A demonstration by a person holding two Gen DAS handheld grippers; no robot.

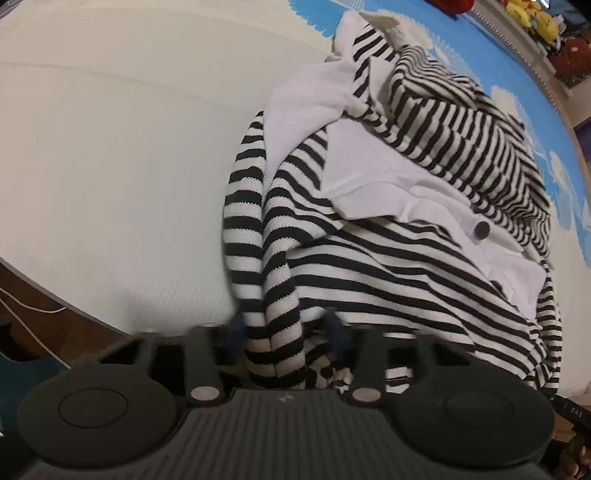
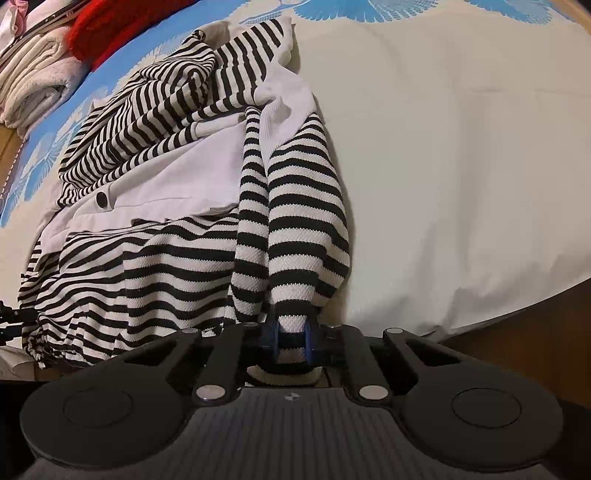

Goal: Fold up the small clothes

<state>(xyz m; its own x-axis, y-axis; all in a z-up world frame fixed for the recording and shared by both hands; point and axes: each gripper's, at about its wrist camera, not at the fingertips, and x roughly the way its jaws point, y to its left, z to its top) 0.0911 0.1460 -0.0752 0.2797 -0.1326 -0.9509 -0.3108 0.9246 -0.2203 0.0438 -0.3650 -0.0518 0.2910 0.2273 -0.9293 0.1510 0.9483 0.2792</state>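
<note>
Bare white sheet (image 2: 461, 147) lies open beside the striped garment (image 2: 177, 155); folded towels (image 2: 33, 85) crowd the far edge.

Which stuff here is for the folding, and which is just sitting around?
For the folding:
- striped top
- right gripper, pinching a striped fold
- left gripper, fingers either side of a striped fold

Just sitting around:
- folded cream towels
- red fuzzy thing
- yellow plush toys
- blue-and-white bed cover

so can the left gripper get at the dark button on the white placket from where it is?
Probably not right away. The left gripper has a striped sleeve between its fingers, so it would have to release first. Past that, the button lies exposed on the white placket, nothing covering it.
</note>
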